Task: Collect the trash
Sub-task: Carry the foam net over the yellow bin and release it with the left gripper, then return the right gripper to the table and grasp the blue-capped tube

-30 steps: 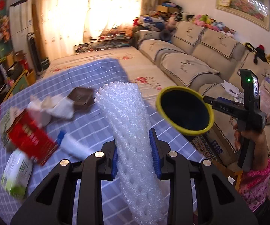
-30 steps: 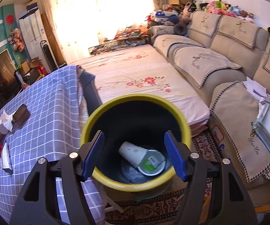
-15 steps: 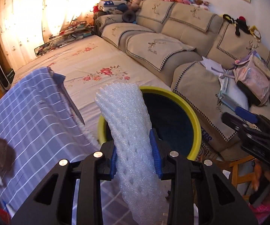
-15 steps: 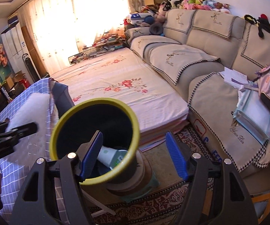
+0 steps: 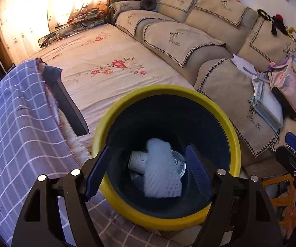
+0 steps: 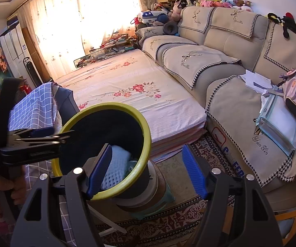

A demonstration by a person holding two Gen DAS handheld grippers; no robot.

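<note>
A black bin with a yellow rim (image 5: 168, 90) stands tilted on a round stool beside the table. Inside it lies a white foam net sleeve (image 5: 160, 177) on top of a paper cup (image 5: 137, 160) and a lid. My left gripper (image 5: 148, 175) hovers right over the bin's mouth; its jaws are opening and nothing is pressed between the pads. In the right wrist view the bin rim (image 6: 106, 107) and foam sleeve (image 6: 117, 168) sit low left. My right gripper (image 6: 146, 173) is open, one pad in front of the rim, gripping nothing. The left gripper (image 6: 65, 138) reaches in from the left.
A table with a blue checked cloth (image 5: 14, 123) lies to the left. Behind the bin is a low bed with a flowered sheet (image 5: 111, 61), then a beige sofa (image 5: 189, 41) holding papers and a pink backpack (image 5: 291, 86). The stool (image 6: 148, 197) stands on a patterned rug.
My left gripper carried the foam sleeve from above the table to over the bin, then opened; the sleeve now lies inside the bin. The right gripper shifted slightly and stays open.
</note>
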